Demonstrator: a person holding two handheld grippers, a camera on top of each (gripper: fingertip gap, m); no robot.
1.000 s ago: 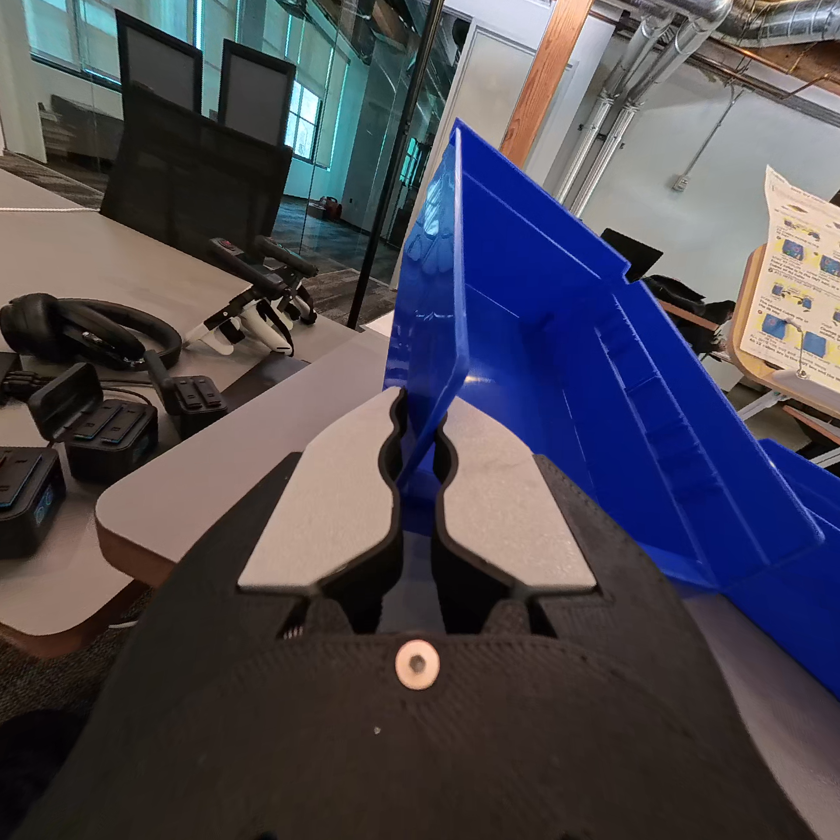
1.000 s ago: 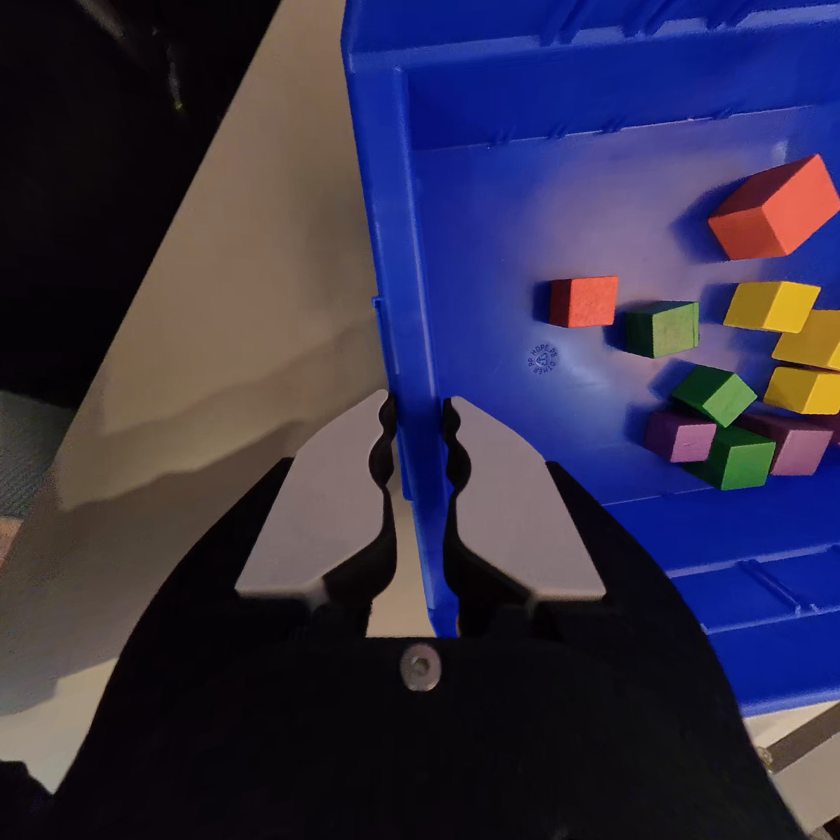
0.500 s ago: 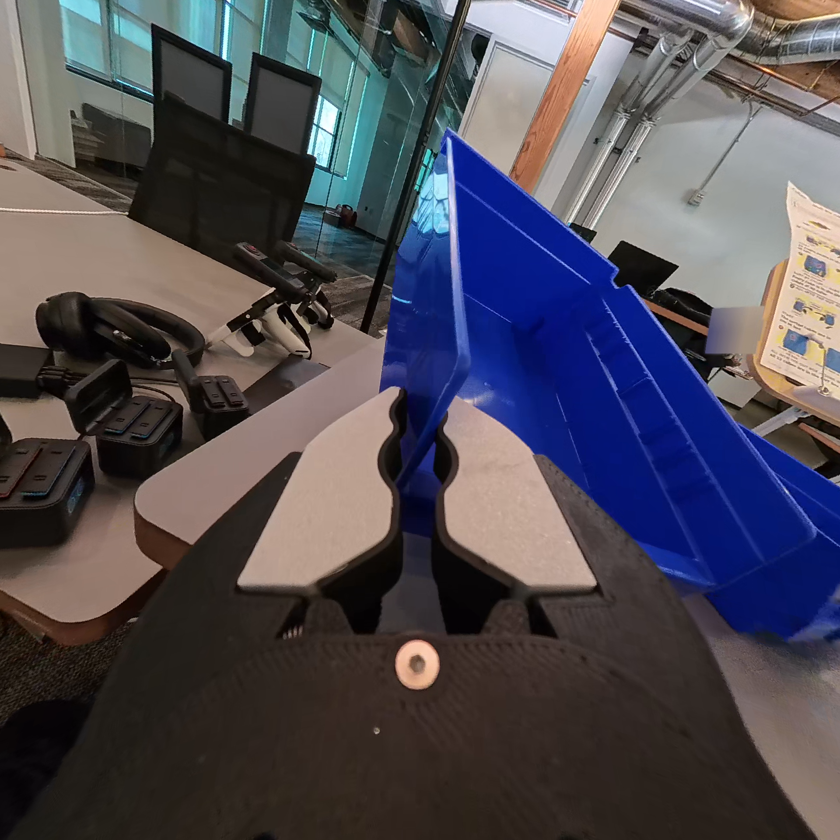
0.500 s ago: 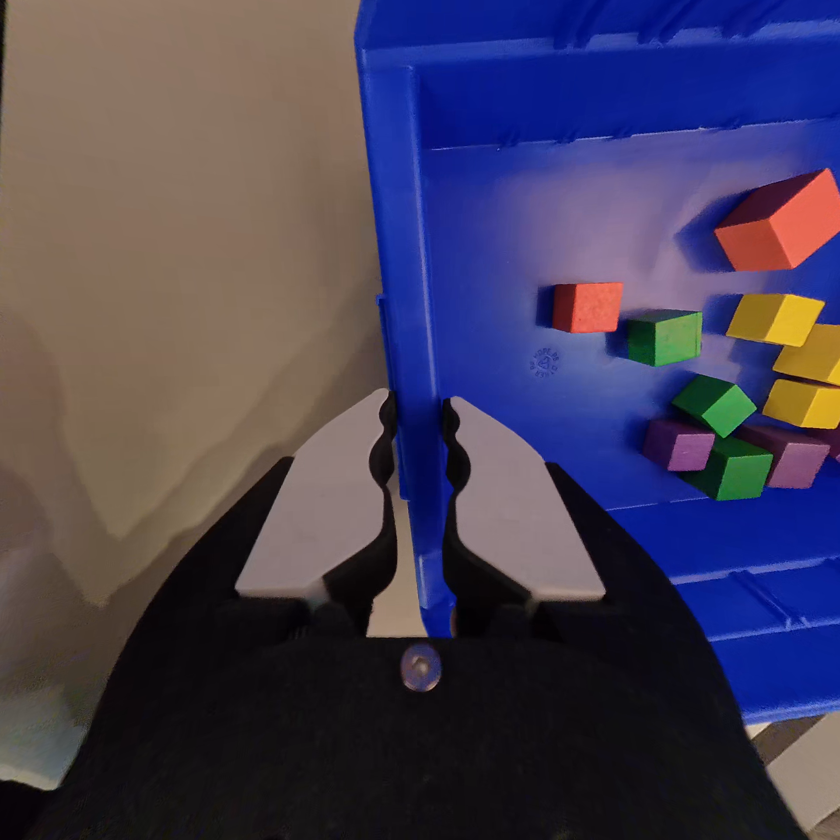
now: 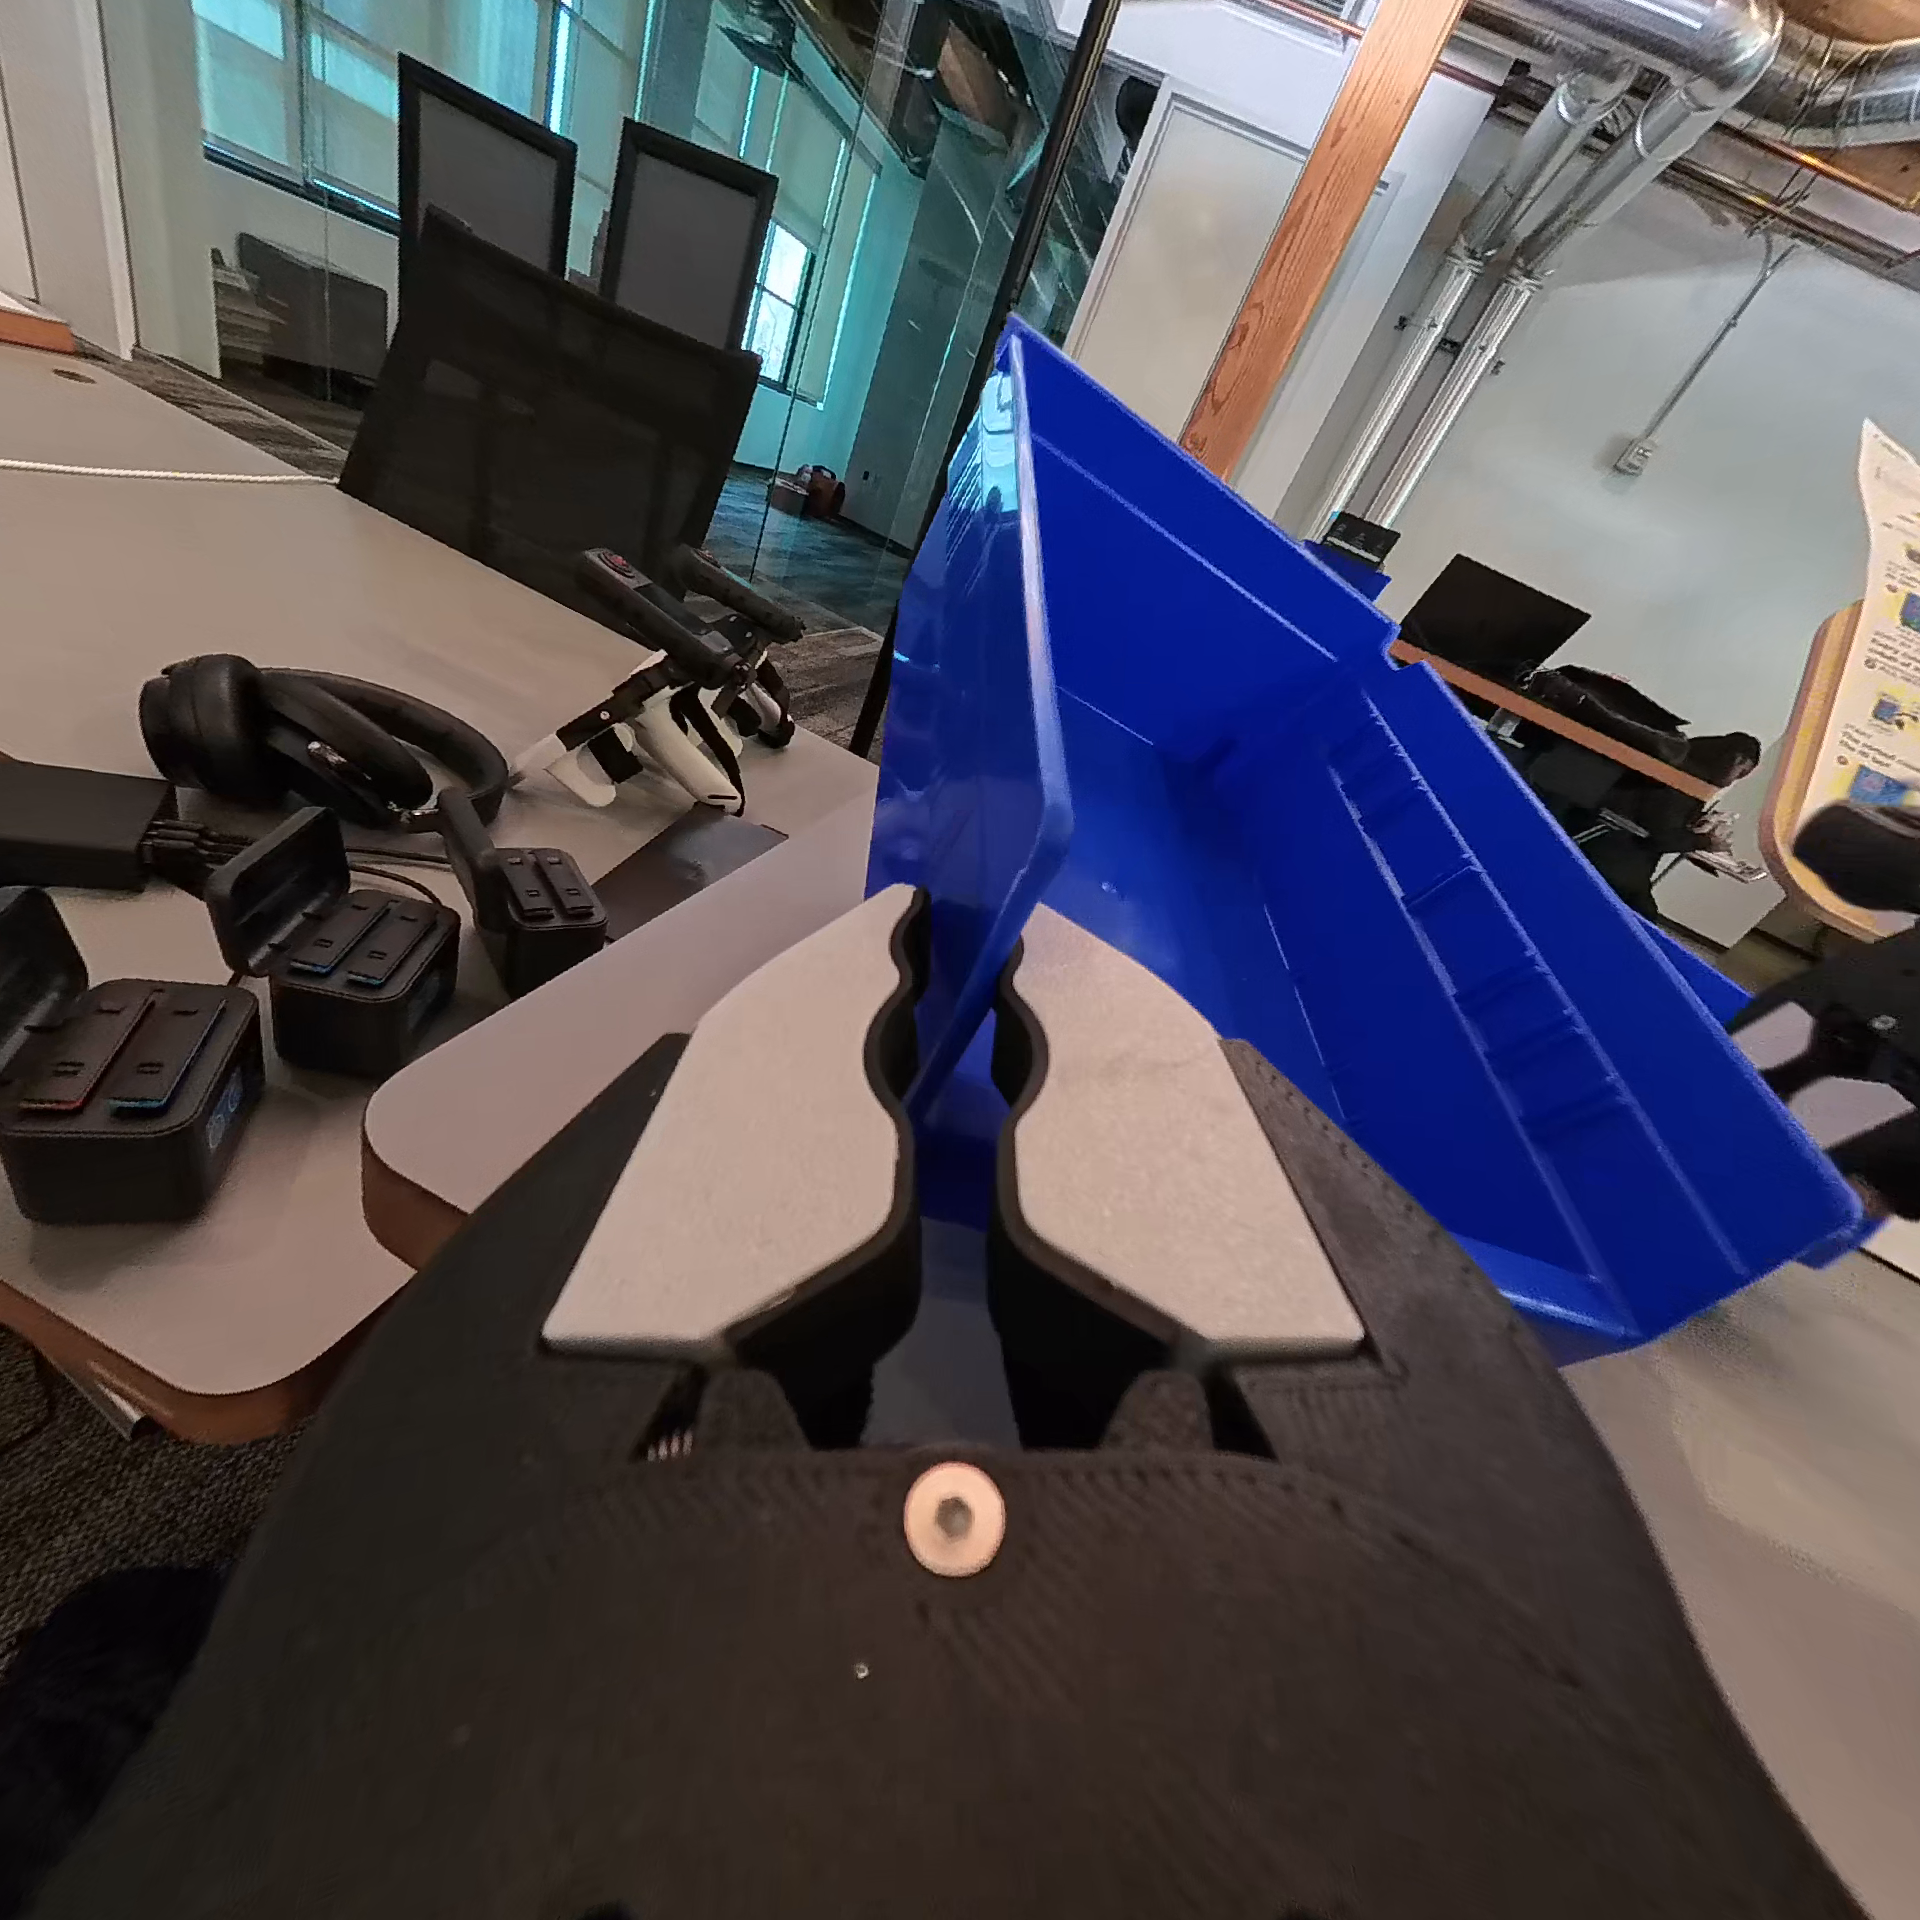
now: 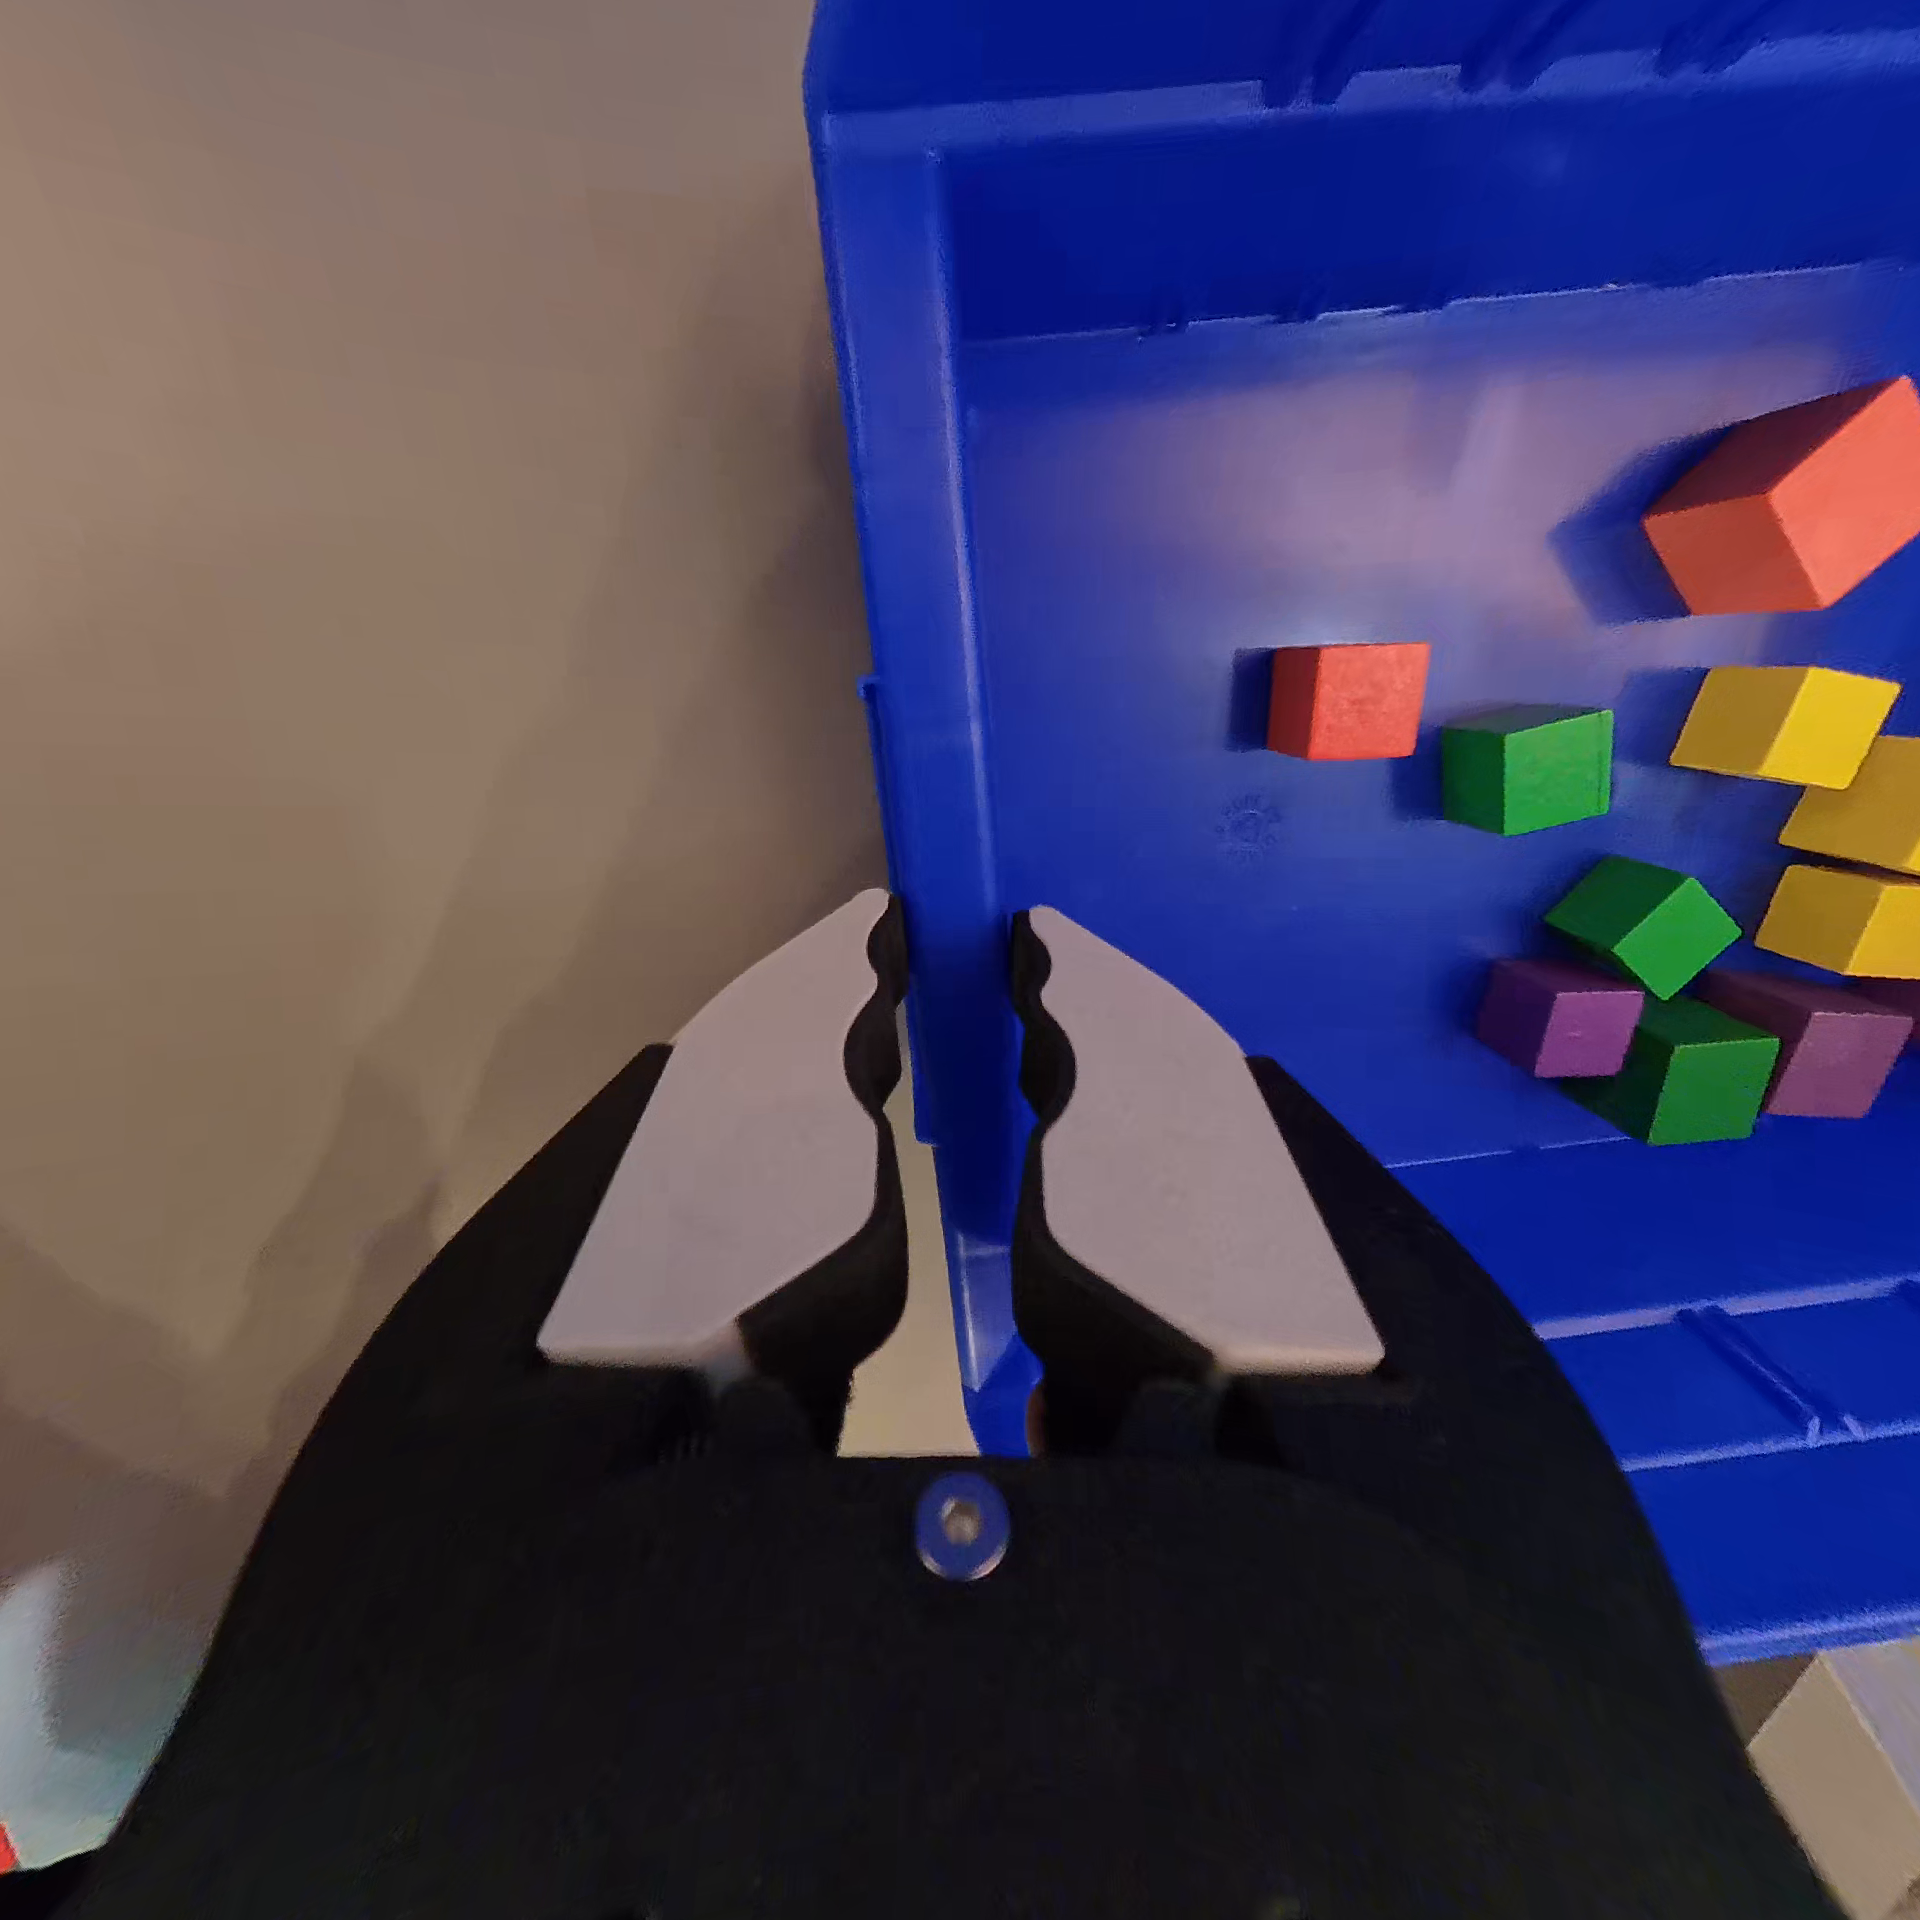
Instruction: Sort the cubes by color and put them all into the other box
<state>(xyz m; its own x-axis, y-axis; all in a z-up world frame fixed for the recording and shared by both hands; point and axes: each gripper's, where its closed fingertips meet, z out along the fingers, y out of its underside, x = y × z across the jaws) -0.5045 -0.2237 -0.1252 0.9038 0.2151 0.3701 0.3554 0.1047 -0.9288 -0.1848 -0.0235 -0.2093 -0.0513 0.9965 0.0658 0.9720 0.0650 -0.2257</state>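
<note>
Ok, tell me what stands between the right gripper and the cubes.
Only the side wall of the blue bin, which the right gripper is shut on, one finger outside, one inside. Past the inside finger, bare floor runs to the nearest cubes, a small red cube and a green cube; nothing else visible intervenes.

This is looking like an open-plan office. Grey desks (image 5: 312, 582) with rounded corners are standing side by side, a dark mesh chair (image 5: 540, 416) is sitting at the far edge of one, and glass partitions (image 5: 852, 260) are closing off rooms behind it. Exposed metal ducts (image 5: 1621, 125) are running under the ceiling beside a wooden post (image 5: 1320, 229). Headphones (image 5: 301, 727) and charging cases (image 5: 353, 956) are lying near the desk's near edge.
</note>
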